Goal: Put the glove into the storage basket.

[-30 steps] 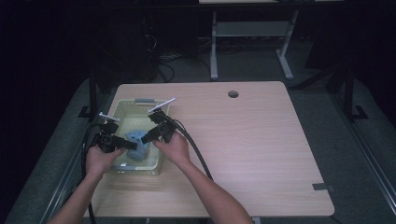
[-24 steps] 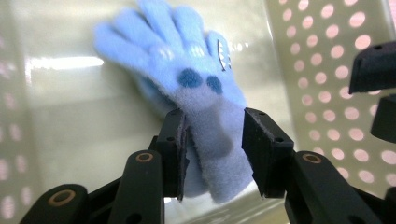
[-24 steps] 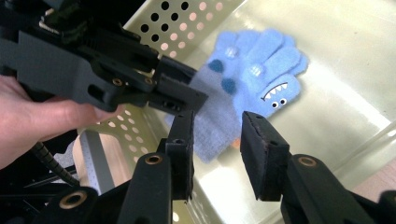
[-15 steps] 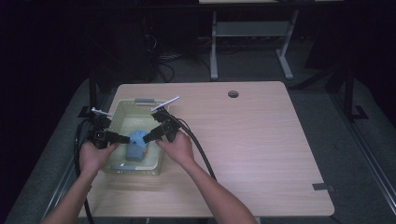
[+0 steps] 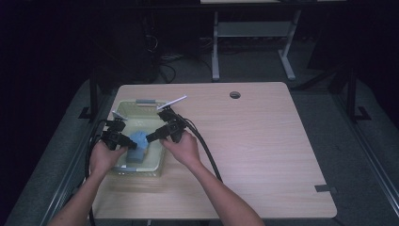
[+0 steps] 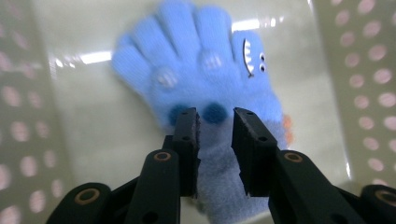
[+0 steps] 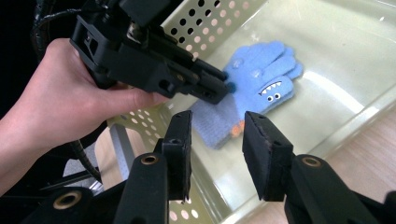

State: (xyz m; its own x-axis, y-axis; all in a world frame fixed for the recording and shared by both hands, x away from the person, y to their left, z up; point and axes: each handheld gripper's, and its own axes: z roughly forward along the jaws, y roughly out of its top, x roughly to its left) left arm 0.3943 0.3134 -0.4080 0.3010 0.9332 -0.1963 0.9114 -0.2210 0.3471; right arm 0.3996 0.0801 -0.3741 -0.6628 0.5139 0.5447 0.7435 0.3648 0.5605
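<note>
A light-blue knit glove (image 5: pixel 138 140) with a monster face lies in the pale perforated basket (image 5: pixel 141 106) at the table's left. In the left gripper view my left gripper (image 6: pixel 215 123) is shut on the glove (image 6: pixel 201 70) near its cuff, with fabric between the pads. The right gripper view shows that grip from the side: the left gripper (image 7: pixel 219 91) pinches the glove (image 7: pixel 261 79) over the basket floor. My right gripper (image 7: pixel 217 128) hovers over the basket's near wall, open; its jaws have just been opening and nothing is between them. From above, the two grippers (image 5: pixel 133 145) (image 5: pixel 149 138) face each other across the glove.
The basket's perforated walls (image 7: pixel 205 28) close in on both grippers. The wooden table (image 5: pixel 259 141) stretches to the right, with a cable hole (image 5: pixel 235 94) at the back and a grey tape strip (image 5: pixel 324 189) near its front right corner. Cables trail from both grippers.
The glove has shifted a little toward the basket's far end with the left gripper on it. The right gripper has lifted slightly and its jaws stand wider.
</note>
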